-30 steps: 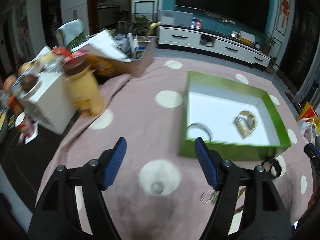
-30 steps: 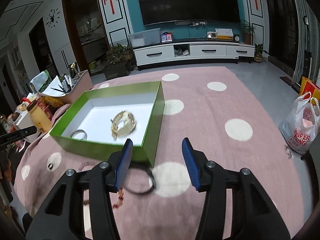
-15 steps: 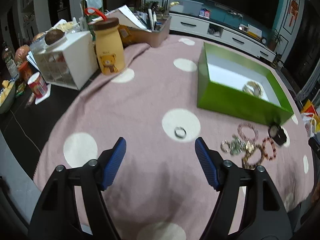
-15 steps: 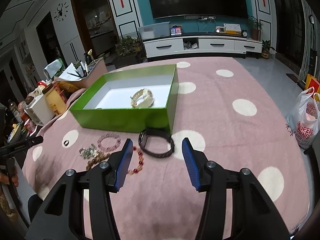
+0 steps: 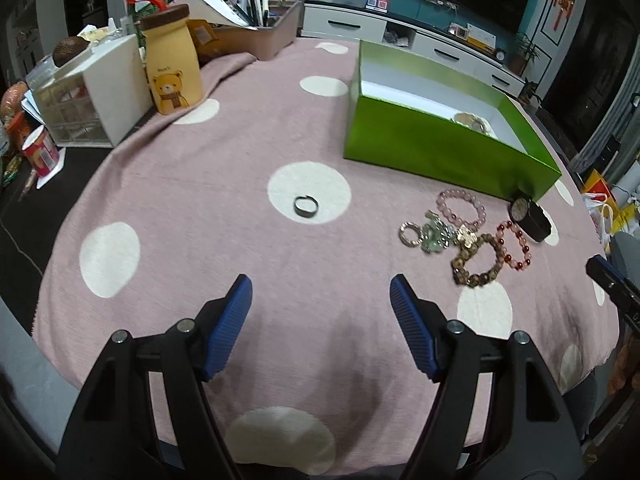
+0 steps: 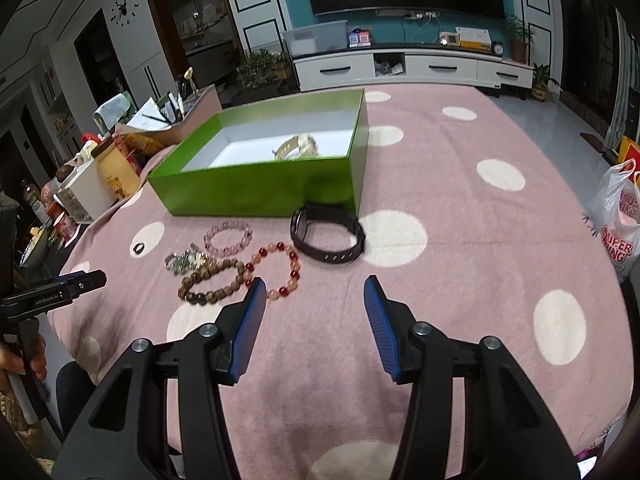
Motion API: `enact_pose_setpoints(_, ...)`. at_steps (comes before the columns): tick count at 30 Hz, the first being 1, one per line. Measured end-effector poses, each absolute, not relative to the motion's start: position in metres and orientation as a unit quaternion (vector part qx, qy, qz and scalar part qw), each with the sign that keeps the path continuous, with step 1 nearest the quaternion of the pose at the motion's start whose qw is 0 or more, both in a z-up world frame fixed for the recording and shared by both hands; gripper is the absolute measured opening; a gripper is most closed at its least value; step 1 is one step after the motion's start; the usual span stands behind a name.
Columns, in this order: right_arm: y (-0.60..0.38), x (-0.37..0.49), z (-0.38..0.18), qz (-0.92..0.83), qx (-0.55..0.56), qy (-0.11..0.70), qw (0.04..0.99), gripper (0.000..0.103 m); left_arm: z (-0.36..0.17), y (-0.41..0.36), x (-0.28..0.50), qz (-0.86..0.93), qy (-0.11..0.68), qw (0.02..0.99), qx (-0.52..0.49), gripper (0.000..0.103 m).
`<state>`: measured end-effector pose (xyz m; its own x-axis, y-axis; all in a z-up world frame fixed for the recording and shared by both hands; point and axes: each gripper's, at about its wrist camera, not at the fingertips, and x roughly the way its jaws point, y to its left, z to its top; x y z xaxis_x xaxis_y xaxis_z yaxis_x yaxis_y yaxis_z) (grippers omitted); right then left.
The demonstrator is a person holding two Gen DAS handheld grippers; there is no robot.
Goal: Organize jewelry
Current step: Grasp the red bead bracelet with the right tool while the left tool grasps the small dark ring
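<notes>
1. Left wrist view: the left gripper hangs above the pink polka-dot tablecloth, blue pads spread wide with nothing between them.
2. Straight ahead of it, a dark ring lies alone on a white dot, well apart from the fingers.
3. Off to the right sits a cluster: a small silver charm piece, a pink bead bracelet, a brown bead bracelet and a red bead bracelet, several of them touching.
4. A black watch rests just by the near corner of the green box; a gold watch peeks over the box wall from inside.
5. Back left, a yellow bear bottle stands upright beside a white drawer unit.
6. Right wrist view: the right gripper is also wide apart and empty, poised over the cloth.
7. The red bead bracelet lies just ahead of its left finger, the black watch a little further on, near the green box.
8. The gold watch lies inside on the white floor of the box.
9. The ring sits far left; the left gripper's tip pokes in at the edge.
</notes>
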<state>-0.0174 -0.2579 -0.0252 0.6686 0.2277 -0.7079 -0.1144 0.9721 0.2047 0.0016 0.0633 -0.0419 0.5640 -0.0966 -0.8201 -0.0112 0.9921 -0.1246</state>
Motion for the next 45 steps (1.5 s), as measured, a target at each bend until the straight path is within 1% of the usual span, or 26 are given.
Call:
enact_pose_setpoints(15, -0.24, 0.003, -0.049, 0.109, 0.061, 0.422, 0.898, 0.051, -0.052, 0.074, 0.015, -0.018, 0.464, 0.882, -0.077, 0.072)
enact_pose_setpoints(18, -0.237, 0.009, -0.052, 0.111, 0.058, 0.425, 0.896, 0.051, -0.054, 0.075, 0.024, -0.015, 0.459, 0.885, -0.076, 0.07)
enact_pose_setpoints(26, -0.228, 0.031, -0.066, 0.104, 0.049, 0.436, 0.893, 0.04, -0.065, 0.075, 0.05, -0.011, 0.452, 0.89, -0.063, 0.061)
enact_pose_setpoints(28, -0.226, 0.036, -0.068, 0.1, 0.043, 0.438, 0.892, 0.035, -0.068, 0.074, 0.055, -0.011, 0.451, 0.89, -0.059, 0.059)
enact_pose_setpoints(29, -0.224, 0.038, -0.069, 0.098, 0.038, 0.44, 0.892, 0.034, -0.069, 0.074, 0.057, -0.011, 0.451, 0.891, -0.056, 0.059)
enact_pose_setpoints(31, -0.217, 0.041, -0.071, 0.096, 0.022, 0.441, 0.892, 0.027, -0.072, 0.073, 0.062, -0.01, 0.45, 0.891, -0.052, 0.055)
enact_pose_setpoints(32, -0.214, 0.041, -0.071, 0.091, 0.009, 0.438, 0.894, 0.026, -0.073, 0.073, 0.063, -0.01, 0.45, 0.891, -0.05, 0.054)
enact_pose_setpoints(34, -0.208, 0.042, -0.072, 0.083, -0.013, 0.433, 0.897, 0.018, -0.075, 0.074, 0.066, -0.01, 0.449, 0.892, -0.049, 0.049)
enact_pose_setpoints(37, -0.207, 0.045, -0.073, 0.084, -0.02, 0.43, 0.899, 0.007, -0.078, 0.074, 0.069, -0.012, 0.445, 0.895, -0.042, 0.046)
enact_pose_setpoints(38, -0.207, 0.045, -0.073, 0.085, -0.02, 0.429, 0.899, 0.007, -0.078, 0.074, 0.07, -0.015, 0.443, 0.895, -0.04, 0.045)
enact_pose_setpoints(41, -0.207, 0.046, -0.073, 0.086, -0.021, 0.428, 0.899, 0.007, -0.079, 0.069, 0.073, -0.024, 0.439, 0.898, -0.028, 0.038)
enact_pose_setpoints(43, -0.207, 0.044, -0.071, 0.091, -0.018, 0.425, 0.9, 0.007, -0.08, 0.064, 0.073, -0.03, 0.436, 0.899, -0.017, 0.025)
enact_pose_setpoints(45, -0.205, 0.042, -0.065, 0.096, -0.018, 0.416, 0.904, 0.007, -0.081, 0.063, 0.074, -0.032, 0.433, 0.901, -0.013, 0.019)
